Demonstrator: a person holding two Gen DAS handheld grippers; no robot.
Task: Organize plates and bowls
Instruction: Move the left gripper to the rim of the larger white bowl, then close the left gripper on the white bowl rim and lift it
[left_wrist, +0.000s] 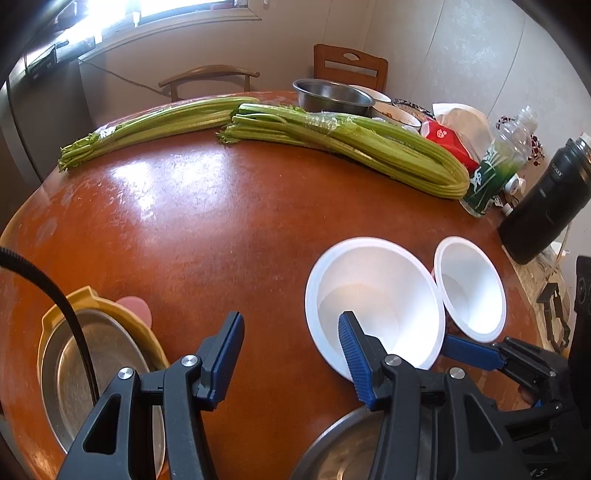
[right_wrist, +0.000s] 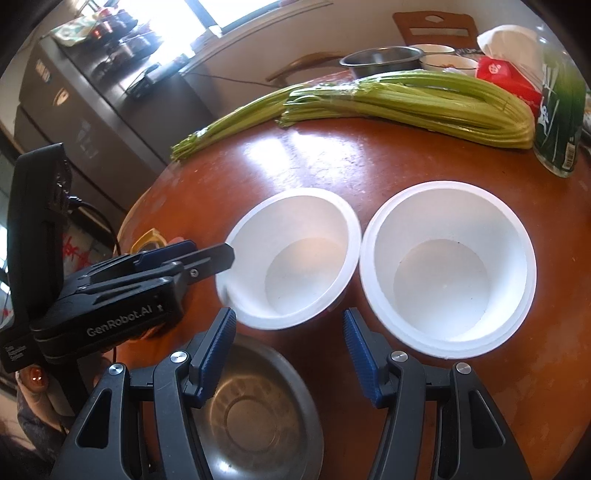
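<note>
Two white bowls (right_wrist: 295, 254), three steel plates (right_wrist: 255, 417).

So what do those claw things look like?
Each claw is black plastic with two fingers, ribbed blue pads on their inner faces and shiny silver bolts. The left claw has GenRobot.AI printed in pale letters on its body, and a black cable runs from it. The right claw looks the same.

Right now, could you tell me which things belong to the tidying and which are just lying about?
Job: two white bowls, steel plate, steel plate in yellow dish.
Lying about: celery, green bottle, black flask, red packet.
</note>
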